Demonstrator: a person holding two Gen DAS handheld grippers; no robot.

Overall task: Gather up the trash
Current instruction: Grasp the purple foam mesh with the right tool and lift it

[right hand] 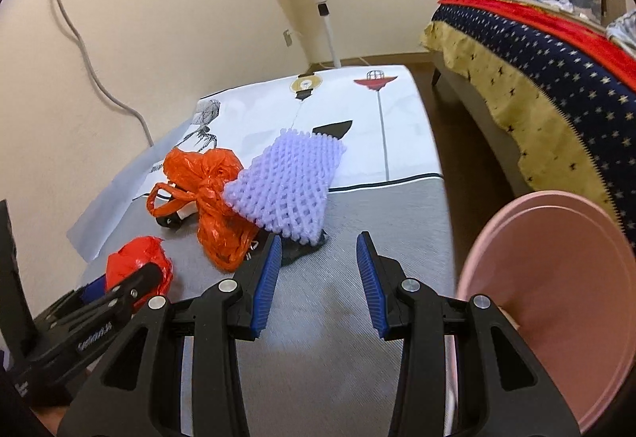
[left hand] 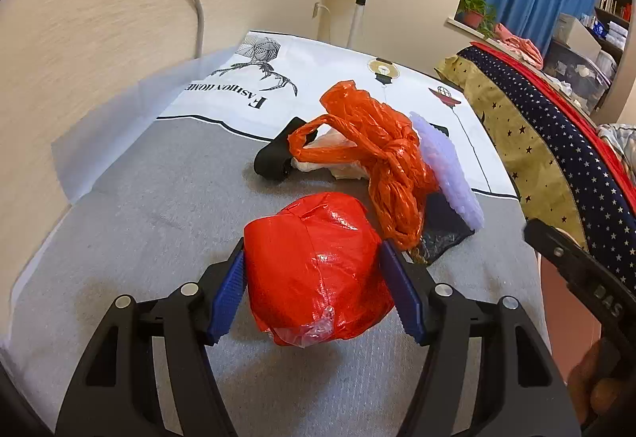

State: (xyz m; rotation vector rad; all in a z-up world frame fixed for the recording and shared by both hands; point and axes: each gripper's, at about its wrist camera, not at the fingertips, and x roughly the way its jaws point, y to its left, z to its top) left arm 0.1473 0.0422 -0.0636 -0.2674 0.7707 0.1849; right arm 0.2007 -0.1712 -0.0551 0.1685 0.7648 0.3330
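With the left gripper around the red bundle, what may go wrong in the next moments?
1. The left gripper has its pads at the sides of the smooth, rounded red bundle; on lifting, it may slip out.
2. The orange bag lies close behind the bundle, so a finger might snag it.
3. The pink bin is far right; the bundle could drop on the way.

The red bundle [left hand: 318, 270] between the left claw's [left hand: 318, 290] pads covers the table behind it, and its underside is hidden. Beyond the claw, the orange bag [left hand: 381, 166] hides part of a black strap [left hand: 274, 158] and some white wrapping [left hand: 338, 166]. The dark piece [right hand: 298, 250] under the foam net [right hand: 286, 182] cannot be identified. Right of the right claw [right hand: 318, 278], the pink bin [right hand: 556, 302] is cut by the edge.
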